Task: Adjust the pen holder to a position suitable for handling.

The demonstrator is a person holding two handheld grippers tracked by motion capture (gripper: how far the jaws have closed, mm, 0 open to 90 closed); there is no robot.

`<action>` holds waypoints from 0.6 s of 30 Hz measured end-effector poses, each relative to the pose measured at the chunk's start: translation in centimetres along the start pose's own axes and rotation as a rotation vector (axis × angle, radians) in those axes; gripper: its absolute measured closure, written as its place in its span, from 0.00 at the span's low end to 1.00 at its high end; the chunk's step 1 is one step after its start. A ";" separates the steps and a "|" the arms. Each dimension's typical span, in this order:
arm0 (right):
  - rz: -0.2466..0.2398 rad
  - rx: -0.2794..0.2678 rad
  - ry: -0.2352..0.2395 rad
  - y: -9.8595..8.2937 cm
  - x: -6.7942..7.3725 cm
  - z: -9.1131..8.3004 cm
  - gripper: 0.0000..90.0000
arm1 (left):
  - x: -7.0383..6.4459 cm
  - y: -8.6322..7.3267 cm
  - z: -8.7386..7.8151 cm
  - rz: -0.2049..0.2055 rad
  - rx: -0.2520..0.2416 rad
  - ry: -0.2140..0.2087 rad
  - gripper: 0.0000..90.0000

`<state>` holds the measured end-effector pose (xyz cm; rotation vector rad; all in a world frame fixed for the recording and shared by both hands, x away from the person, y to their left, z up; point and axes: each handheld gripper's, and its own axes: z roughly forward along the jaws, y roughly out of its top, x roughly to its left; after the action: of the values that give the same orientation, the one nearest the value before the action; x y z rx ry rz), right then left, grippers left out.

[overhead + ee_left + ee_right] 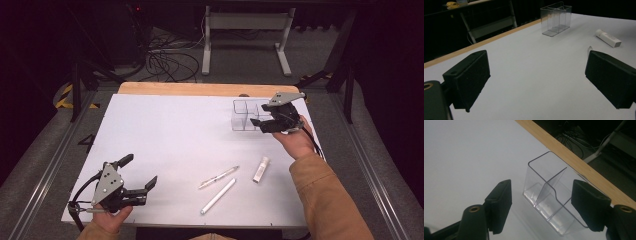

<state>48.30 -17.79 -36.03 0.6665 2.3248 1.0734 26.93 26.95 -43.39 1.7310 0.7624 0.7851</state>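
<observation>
A clear plastic organizer (243, 114) with dividers stands at the far right of the white table sheet (170, 135). My right gripper (259, 116) hovers just right of it, open. In the right gripper view the organizer (549, 195) lies between and beyond the spread jaws of the right gripper (544, 190), empty. A slim pen (218, 177), a white marker (218, 196) and a short white tube (261, 169) lie near the front centre. My left gripper (139, 171) rests open at the front left, holding nothing. Its own view shows the left gripper (537, 62), the organizer (555, 18) and the tube (608, 38) farther off.
A wooden table edge (200, 89) runs along the far side. Behind it are a white desk frame (247, 35) and loose cables (167, 62) on the floor. Bare white sheet spans the left and middle of the table.
</observation>
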 end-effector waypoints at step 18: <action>-0.021 0.116 0.003 0.0 -1.4 4.4 0.50 | 0.2 -0.1 0.1 -0.004 0.006 -0.003 0.07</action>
<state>52.03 -16.20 -38.21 0.6824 2.4053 0.9360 27.09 27.09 -43.47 1.7353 0.7668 0.7774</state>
